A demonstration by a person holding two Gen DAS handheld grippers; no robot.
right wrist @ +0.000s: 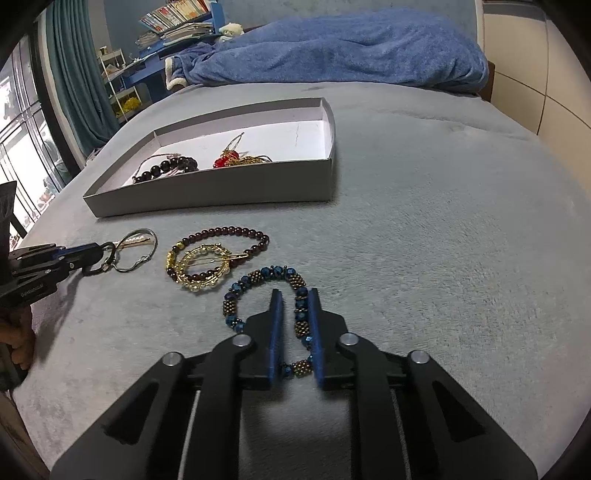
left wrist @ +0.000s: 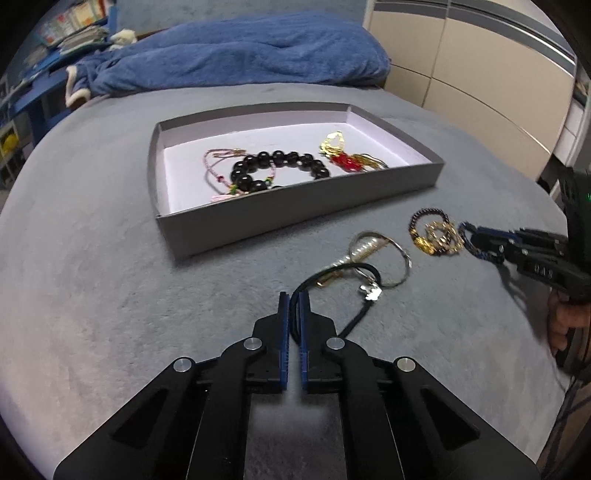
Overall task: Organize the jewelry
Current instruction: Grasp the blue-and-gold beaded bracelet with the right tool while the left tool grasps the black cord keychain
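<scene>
A grey shallow box (left wrist: pixel 295 206) (right wrist: pixel 221 192) on the bed holds a black bead bracelet (left wrist: pixel 280 168), a pink cord bracelet (left wrist: pixel 216 166) and a red and gold piece (left wrist: pixel 345 158). My left gripper (left wrist: pixel 294 295) is shut on a black cord necklace (left wrist: pixel 332 275) beside a silver hoop (left wrist: pixel 391 258); it also shows in the right wrist view (right wrist: pixel 98 254). My right gripper (right wrist: pixel 294 295) is closed around the side of a blue and bronze beaded bracelet (right wrist: pixel 266 277) lying on the bed. A dark red bead bracelet (right wrist: pixel 225 236) and a gold ring brooch (right wrist: pixel 203 269) lie just left of it.
A blue blanket (left wrist: pixel 240 55) is heaped at the far end of the grey bed (left wrist: pixel 92 295). Cream cabinet panels (left wrist: pixel 480 74) stand to the right. Blue shelves with books (right wrist: pixel 177 22) and a teal curtain (right wrist: pixel 74 74) are at the far left.
</scene>
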